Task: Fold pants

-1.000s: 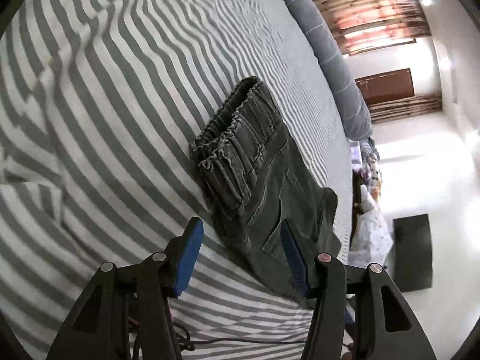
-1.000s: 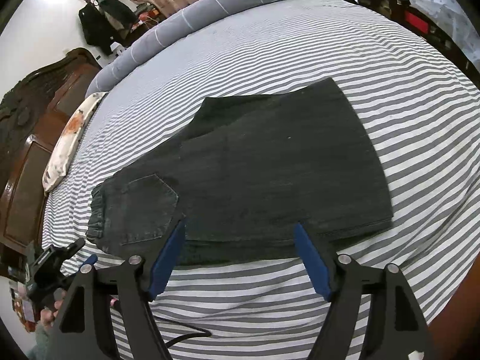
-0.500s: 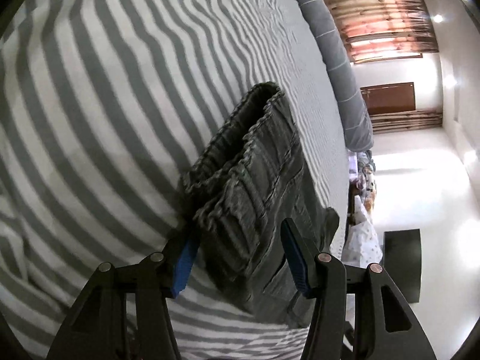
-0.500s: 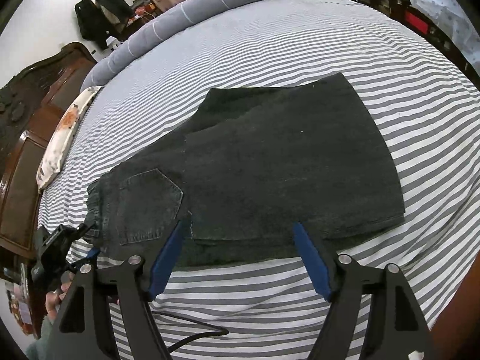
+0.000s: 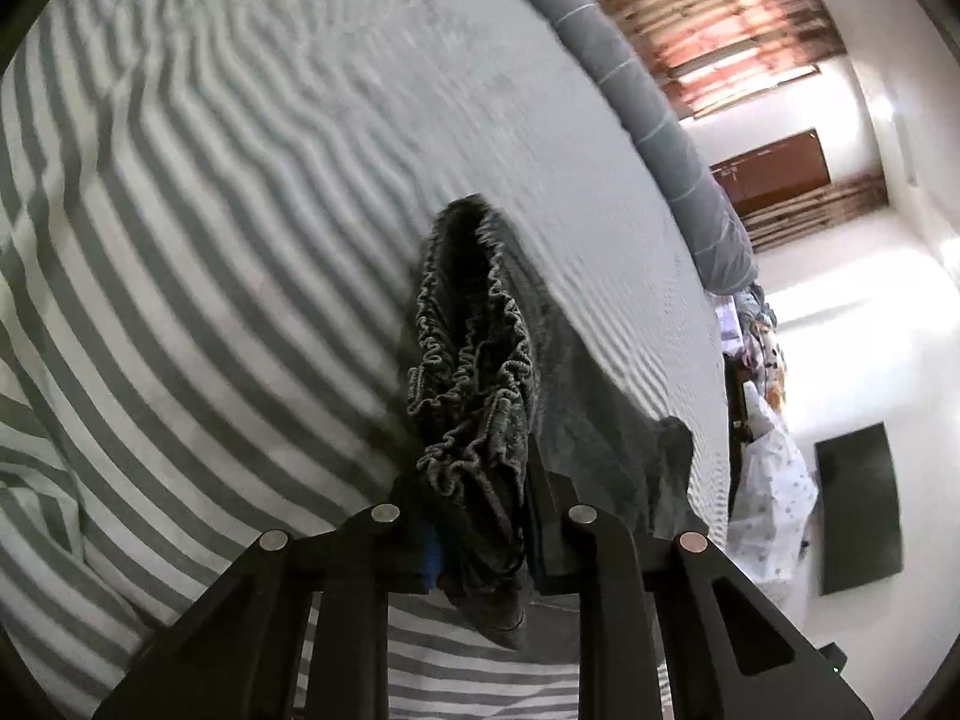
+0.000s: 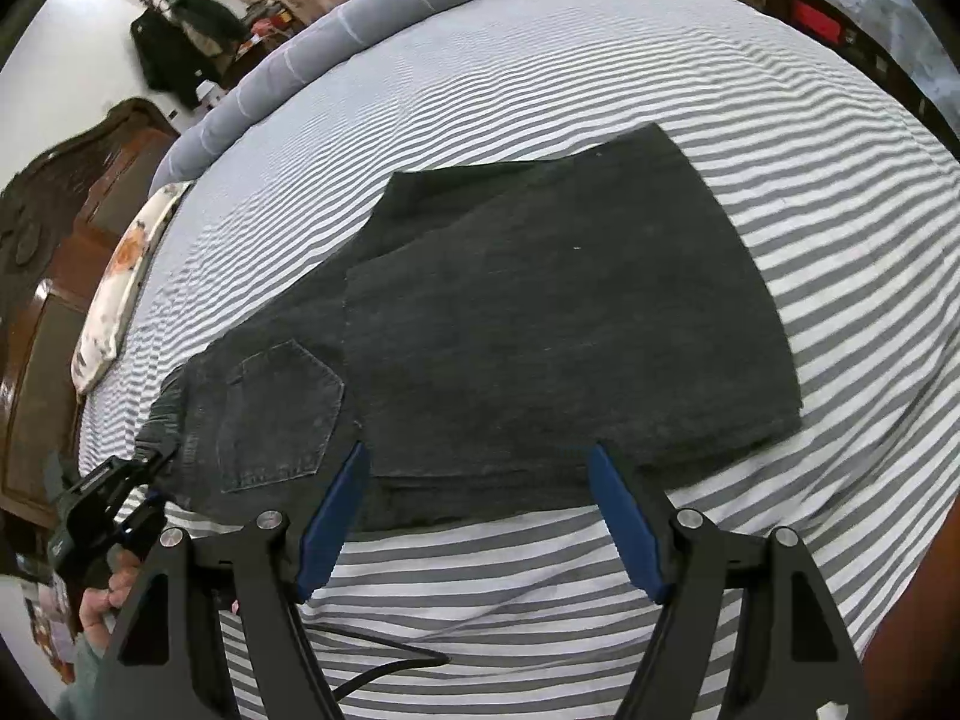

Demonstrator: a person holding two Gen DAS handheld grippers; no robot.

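Pants [image 6: 540, 324] dk charcoal; bedsheet [image 6: 600, 84] grey/wht stripes.

Pants [image 6: 540, 312] lie on striped bed [image 6: 600, 84].

Home bedroom: bed with striped sheet [image 6: 600, 78], grey bolster [image 6: 384, 6] along far edge, carved wooden headboard [image 6: 54, 228] at left, pillow [image 6: 120, 276], curtains [image 5: 720, 24], clothes [image 6: 180, 54] hanging far left.

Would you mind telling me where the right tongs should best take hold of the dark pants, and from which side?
Probably the near hem corner of the pants, approached from the bed's near edge. There the folded legs end in a flat, stacked edge on the striped sheet that open tongs could slide over. The left tongs are closing on the gathered waistband, so the right tongs suit the opposite end.
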